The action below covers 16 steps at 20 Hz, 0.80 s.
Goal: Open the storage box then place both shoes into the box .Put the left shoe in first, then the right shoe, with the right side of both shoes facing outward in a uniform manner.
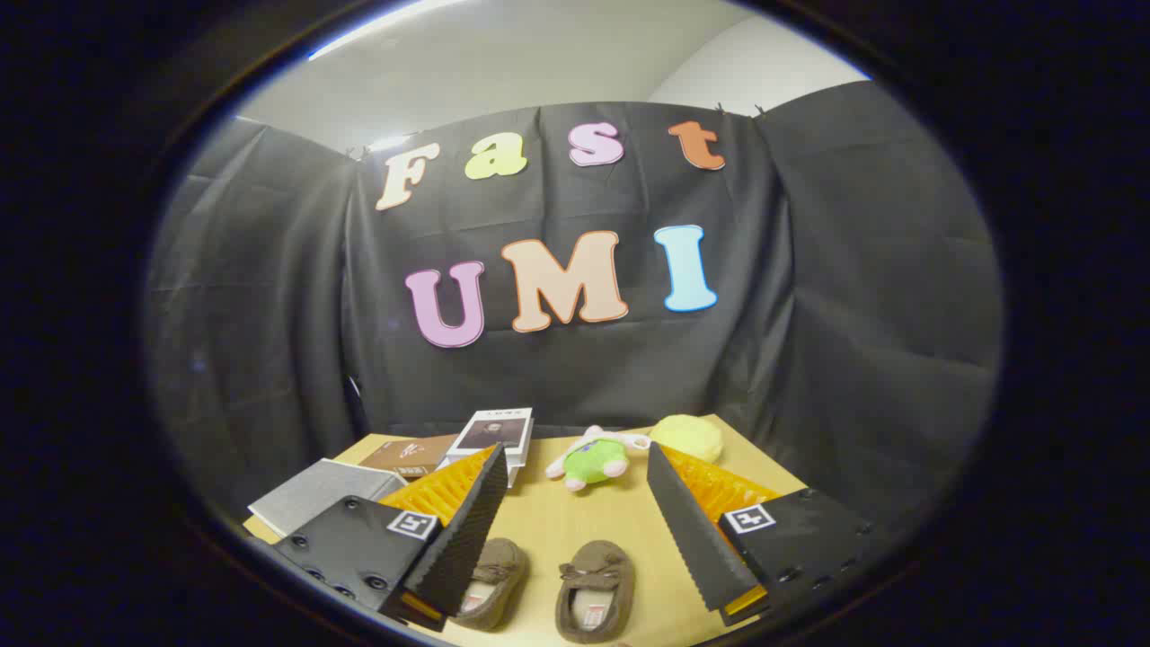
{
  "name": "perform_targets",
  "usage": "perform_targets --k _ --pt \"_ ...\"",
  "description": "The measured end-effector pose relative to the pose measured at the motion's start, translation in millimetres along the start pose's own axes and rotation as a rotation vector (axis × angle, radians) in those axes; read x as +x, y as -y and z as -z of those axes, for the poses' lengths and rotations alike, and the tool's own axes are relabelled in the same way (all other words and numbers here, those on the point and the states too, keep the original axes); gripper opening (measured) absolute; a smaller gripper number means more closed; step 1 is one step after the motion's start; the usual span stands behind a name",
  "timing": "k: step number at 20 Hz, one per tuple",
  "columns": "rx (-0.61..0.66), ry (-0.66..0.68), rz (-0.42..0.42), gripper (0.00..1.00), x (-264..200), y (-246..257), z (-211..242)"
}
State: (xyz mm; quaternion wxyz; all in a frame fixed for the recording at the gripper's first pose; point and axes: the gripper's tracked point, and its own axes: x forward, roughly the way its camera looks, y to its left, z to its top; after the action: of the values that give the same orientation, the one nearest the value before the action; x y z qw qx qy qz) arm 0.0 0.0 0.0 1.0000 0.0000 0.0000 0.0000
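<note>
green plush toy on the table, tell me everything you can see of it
The green plush toy is a small stuffed figure with a bright green body, pale pinkish limbs or ears sticking out at its sides, and a whitish part on top. It looks soft and fuzzy. It lies on the wooden table, well beyond the open gripper fingers, roughly in line with the gap between them. A yellow round soft thing sits just beside it; whether they touch is unclear. Its face is too small to make out.

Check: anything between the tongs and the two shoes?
Nothing visible. The tongs are open, and the two brown shoes lie on bare table between the fingers, near their base. The green plush toy sits beyond the fingertips.
</note>
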Motion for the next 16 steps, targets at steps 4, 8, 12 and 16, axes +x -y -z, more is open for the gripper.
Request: perform_targets --k 4,8,12,16 --pt "-0.015 -0.011 0.003 0.99 2 -4 5" --pt "-0.010 -0.020 0.009 0.99 0 -6 10" --pt "-0.035 -0.038 0.021 0.99 -6 -5 18" --pt "-0.031 -0.057 0.024 0.99 -12 -4 25"
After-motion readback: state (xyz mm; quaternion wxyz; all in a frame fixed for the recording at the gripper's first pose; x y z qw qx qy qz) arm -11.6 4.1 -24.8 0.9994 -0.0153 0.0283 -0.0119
